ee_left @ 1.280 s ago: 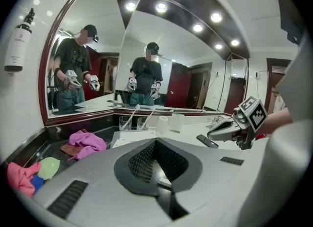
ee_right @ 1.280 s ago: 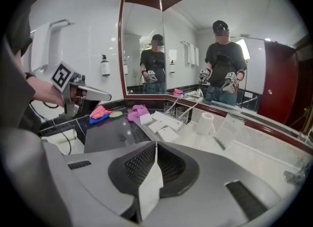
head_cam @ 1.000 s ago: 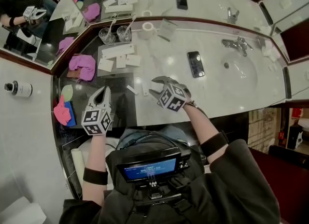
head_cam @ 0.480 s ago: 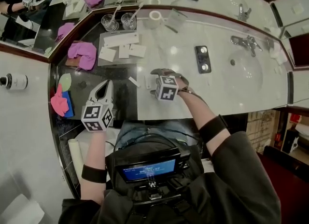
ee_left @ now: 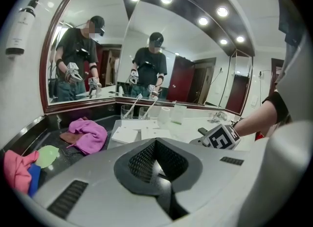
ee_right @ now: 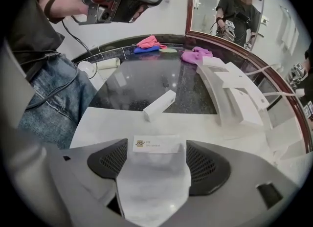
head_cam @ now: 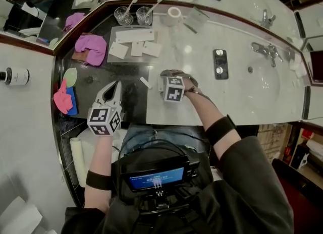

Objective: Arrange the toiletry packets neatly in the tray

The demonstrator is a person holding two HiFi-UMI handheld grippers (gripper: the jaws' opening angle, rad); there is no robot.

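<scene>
Where the pale marble counter [head_cam: 202, 92] meets the black stone, a flat grey rectangular tray [head_cam: 132, 60] holds four white toiletry packets [head_cam: 135, 35]: one long one across the far side and three smaller ones in a row on the near side. Behind the tray, two clear glass tumblers [head_cam: 121, 14] each hold a toothbrush.

The right gripper [ee_right: 155, 165] points steeply down at the marble near the counter's front edge. Its jaws have just been opening and stand wide apart, with a flat white paper sachet [ee_right: 152, 192] lying between them and the pads not pressing on it. Only the right gripper view shows that sachet; in the head view the gripper's marker cube covers it. The sachet is plain white, with a small gold logo and a line of print too fine to read along its far edge.

A slim white box [ee_right: 159, 104] lies just beyond it, at the seam of marble and black stone. The left gripper [head_cam: 113, 89] hovers over the black stone, jaws closed together on nothing. The head view alone shows the black phone [head_cam: 218, 64] beside the basin.
</scene>
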